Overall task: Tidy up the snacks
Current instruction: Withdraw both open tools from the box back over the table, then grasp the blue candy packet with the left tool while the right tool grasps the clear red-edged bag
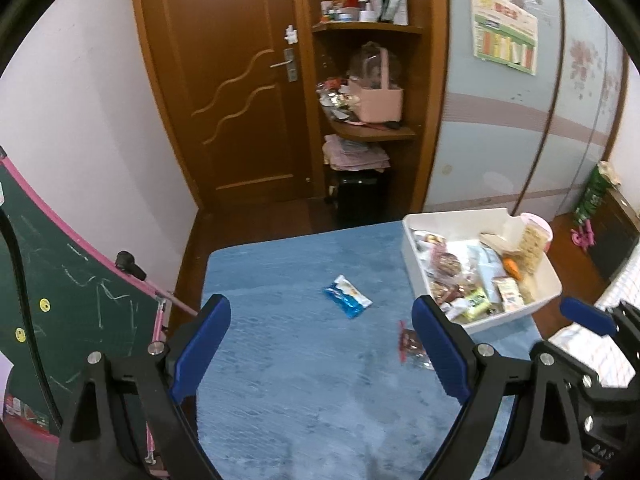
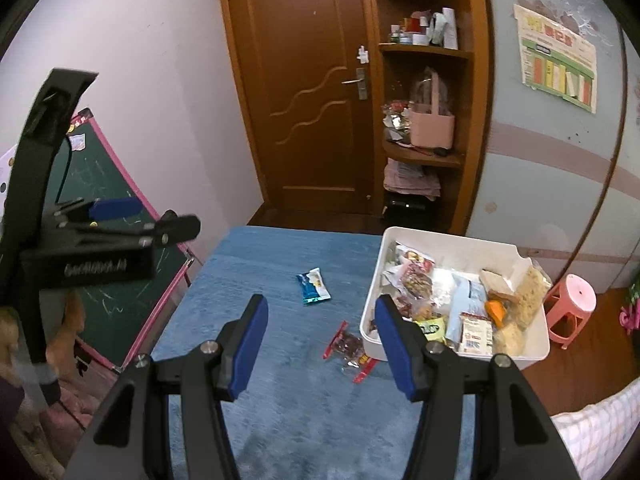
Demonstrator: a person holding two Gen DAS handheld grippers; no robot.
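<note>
**Blue cloth, two packets left to bin**

Blue cloth (image 2: 280,400) covers the table; a white bin (image 2: 532,354) sits at its far right corner, already well filled with snacks. Two packets remain loose. A blue-and-white packet (image 1: 347,296) lies flat near the middle of the cloth, well apart from the bin. A clear packet with red ends (image 2: 350,346) lies just beside the bin's near left corner — whether it touches the wall cannot be told.

Left gripper (image 1: 322,340) hangs above the cloth with its jaws spread wide and nothing between them. Right gripper (image 2: 322,344) is likewise spread and empty, with the red-ended packet lying between its fingertips in view.

Judgement: the step in hand appears to be picking up the red-ended packet with the right gripper. Recommended practice — descend straight, keep the right-hand finger off the bin wall, pinch the packet across its narrow width rather than at the crimped ends, and lift clear of the rim before release. The thin film may slide on the pile; close slowly.
</note>
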